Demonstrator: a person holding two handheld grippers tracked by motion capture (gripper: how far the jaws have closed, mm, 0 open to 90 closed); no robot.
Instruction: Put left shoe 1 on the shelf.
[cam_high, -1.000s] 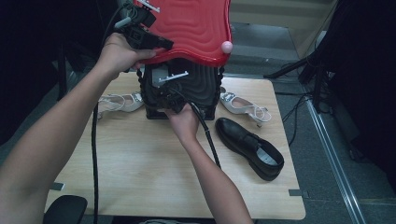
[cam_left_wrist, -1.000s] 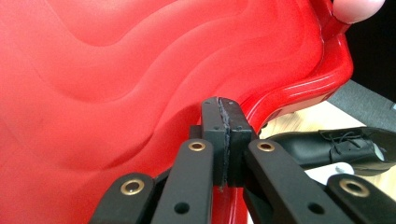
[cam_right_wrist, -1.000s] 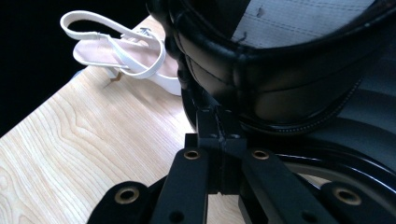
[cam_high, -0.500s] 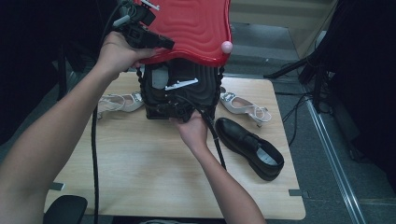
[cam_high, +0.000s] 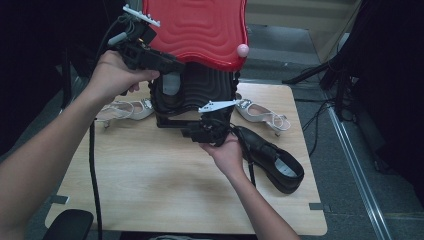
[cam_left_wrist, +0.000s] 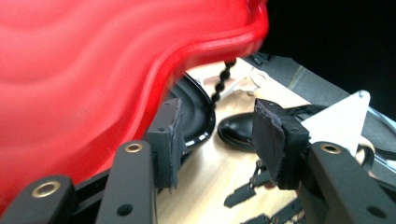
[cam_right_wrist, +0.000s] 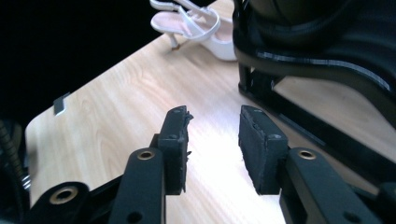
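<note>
The table (cam_high: 150, 175) comes first, pale wood, and at its far middle stands the case (cam_high: 192, 95), black base down and red lid (cam_high: 197, 30) swung up high. That case is the landmark. Just right of it lies a black shoe (cam_high: 272, 160), toe toward the case; behind that, a white sandal (cam_high: 262, 115); left of the case, another white sandal (cam_high: 125, 110).

The left gripper (cam_high: 170, 64) is up at the lid's lower left edge, jaws just been opening, now standing wide with nothing between the pads; in the left gripper view the red rim (cam_left_wrist: 154, 93) sits just beside the left pad, not pinched. The right gripper (cam_high: 192, 131) hangs at the case's front foot, jaws also just been opening, about half apart, bare table between them.

My read: both claws have let go, the case stands open. The next move likely calls for the right gripper to swing over to the black shoe and take it by the collar.
</note>
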